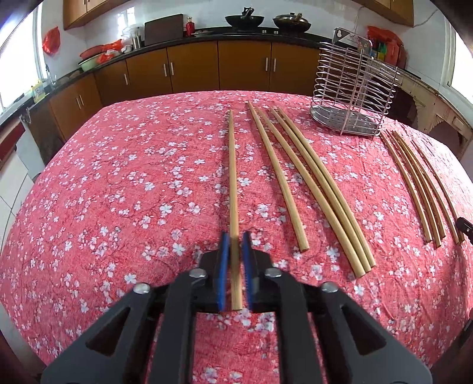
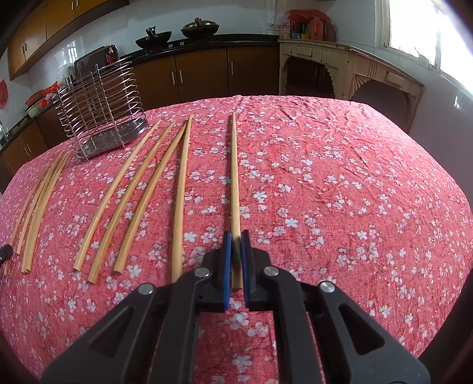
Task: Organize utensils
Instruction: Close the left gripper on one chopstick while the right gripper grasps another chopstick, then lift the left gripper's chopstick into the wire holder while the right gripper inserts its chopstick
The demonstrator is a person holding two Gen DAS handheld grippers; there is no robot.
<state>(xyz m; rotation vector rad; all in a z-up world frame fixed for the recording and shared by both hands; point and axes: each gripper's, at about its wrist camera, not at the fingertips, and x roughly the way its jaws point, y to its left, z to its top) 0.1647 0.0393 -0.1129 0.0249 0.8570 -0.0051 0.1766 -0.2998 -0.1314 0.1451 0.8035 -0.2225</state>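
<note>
Nearest, the left gripper and right gripper each pinch one chopstick between nearly closed blue pads. Beyond, loose chopsticks lie on the floral tablecloth. Far back, the wire holder stands empty, so sorting looks barely begun.

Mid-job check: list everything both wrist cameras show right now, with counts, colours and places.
loose chopsticks: eight, pale wood, in two groups of four on the cloth, one on each side of the rack
held chopsticks: two, pale wood, one in each gripper
rack: one, silver wire, on the far side of the table
tablecloth: one, red with white flowers, over the table
woks: two, black, on the back counter
left gripper: black, blue pads, closed on a chopstick
right gripper: the same
</note>
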